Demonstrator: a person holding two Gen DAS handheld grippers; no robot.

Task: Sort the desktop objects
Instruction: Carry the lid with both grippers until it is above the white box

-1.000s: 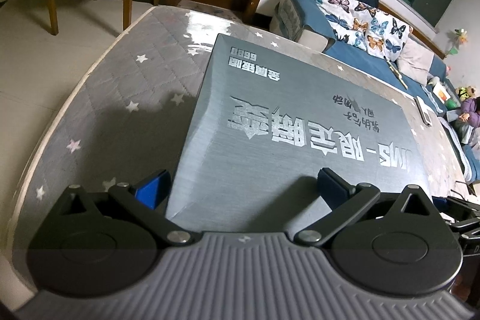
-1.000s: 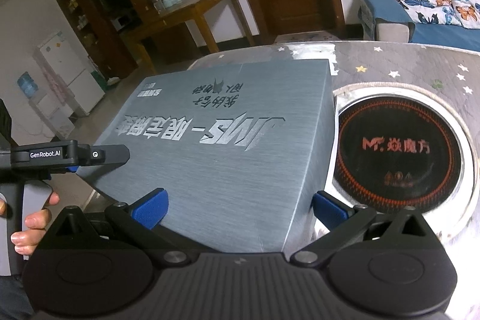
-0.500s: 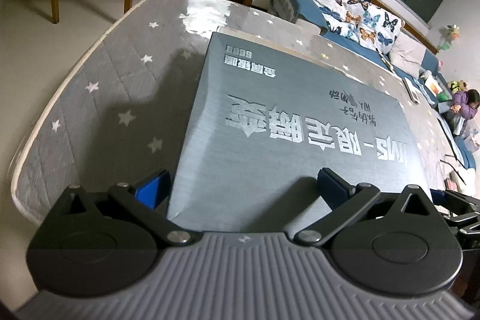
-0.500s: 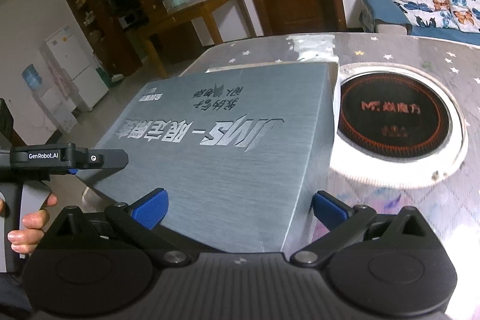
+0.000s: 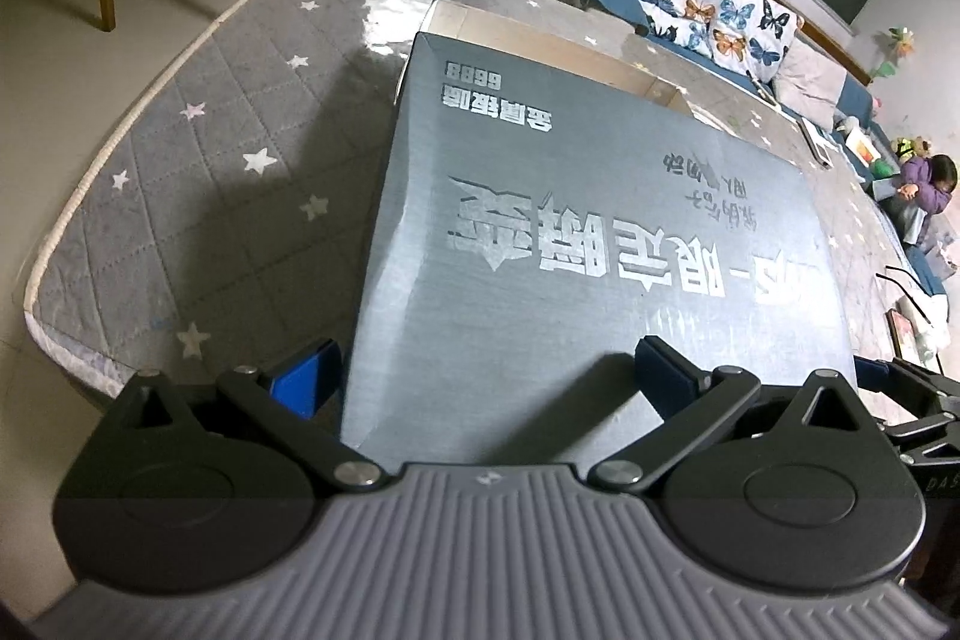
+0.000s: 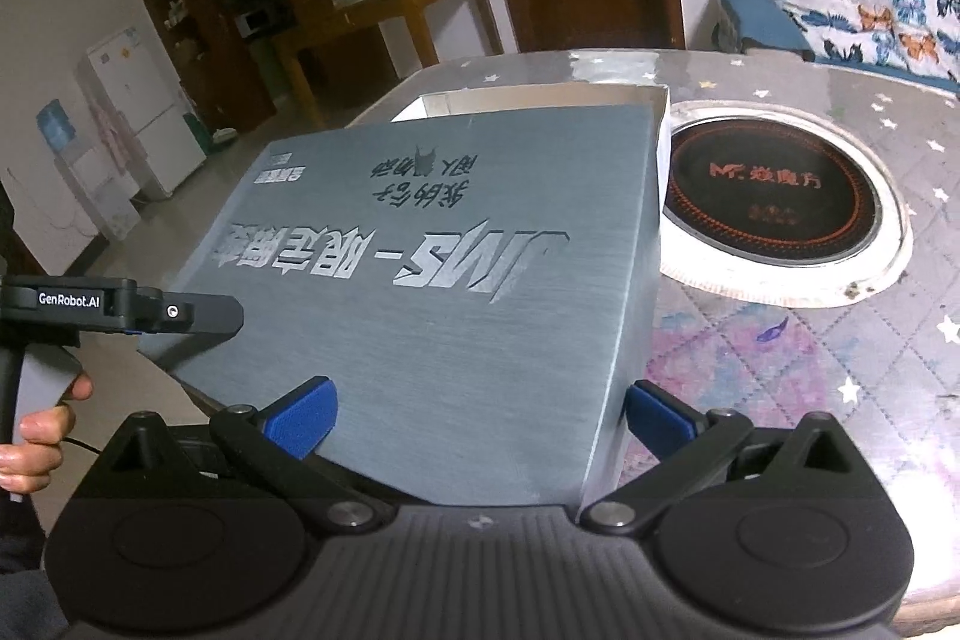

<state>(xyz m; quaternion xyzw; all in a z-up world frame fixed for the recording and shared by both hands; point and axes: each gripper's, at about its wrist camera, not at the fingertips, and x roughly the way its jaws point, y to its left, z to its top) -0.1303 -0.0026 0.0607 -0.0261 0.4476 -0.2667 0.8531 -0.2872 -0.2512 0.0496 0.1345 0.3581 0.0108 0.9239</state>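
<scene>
Lid (image 5: pixel 588 244) is held up over the desk (image 5: pixel 198 196) by both grippers, w/ the open box (image 6: pixel 540 100) showing just past its far edge. The lid is grey w/ silver lettering. It sits tilted, near edge high, and is not seated on the box yet.

Left gripper (image 5: pixel 480 376): jaws wide apart, one each side of the lid's near left corner; can't tell how firmly they bear on it. Right gripper (image 6: pixel 480 415): jaws spread too, straddling the near right corner, right one just beside the lid's side wall. Neither is pinched closed.

Progress, judging from this: probably the closing step of the sort, i.e. lid going on or coming off, can't tell which. If closing, what's left is lowering the lid square onto the box and letting go.

Box: only a strip of pale inner wall shows at the far side. Contents are hidden by the lid, so can't say what's inside, if anything.

Hotplate (image 6: pixel 774 196) is set into the desk right of the box, close to its right wall
</scene>
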